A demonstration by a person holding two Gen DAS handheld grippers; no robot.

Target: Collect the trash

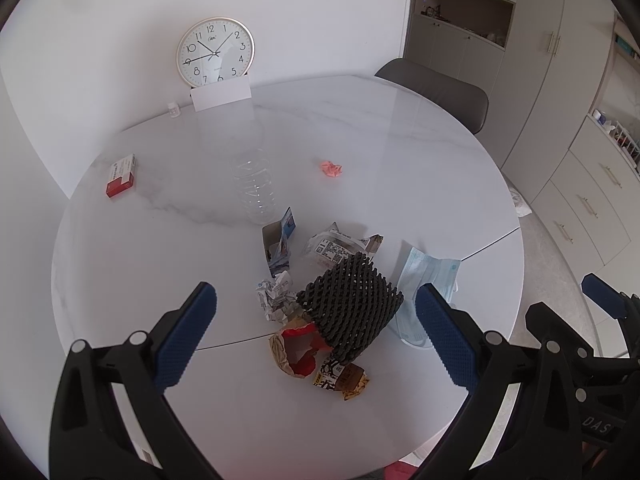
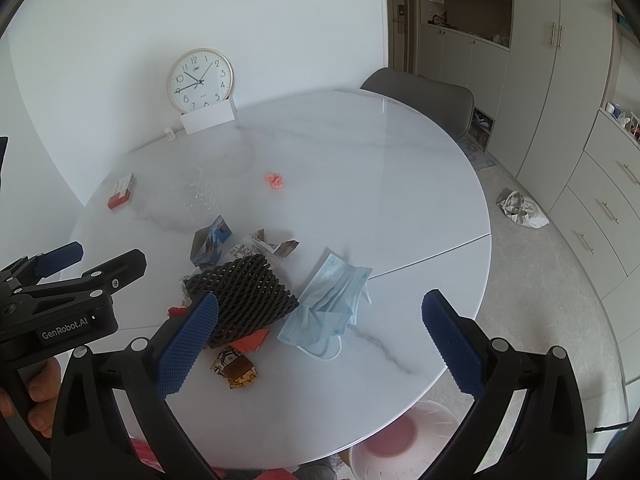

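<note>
Trash pile near the front edge of the surface (image 1: 400,128): black foam net (image 1: 352,308) lying over a torn red wrapper (image 1: 296,350), crumpled paper (image 1: 274,294) just left, blue face mask (image 2: 328,300) right, snack wrapper (image 1: 340,376) in front. Clear bottle (image 1: 254,184) & pink wad (image 1: 331,168) further back.

The round white marbled surface (image 1: 380,128) carries everything, with a seam crossing its near part. Taking the black foam net (image 1: 352,304) as landmark: a crumpled paper ball (image 1: 274,294) lies just left of it, an open small carton (image 1: 280,244) beyond that, a torn wrapper (image 1: 340,246) just behind, and a blue face mask (image 1: 424,284) touches its right side. A red-lined bag (image 1: 296,350) and a snack wrapper (image 1: 344,376) lie in front. Farther back stand a clear bottle (image 1: 256,188), a pink scrap (image 1: 331,168), a red-and-white box (image 1: 121,176) and a clock (image 1: 215,51).
</note>
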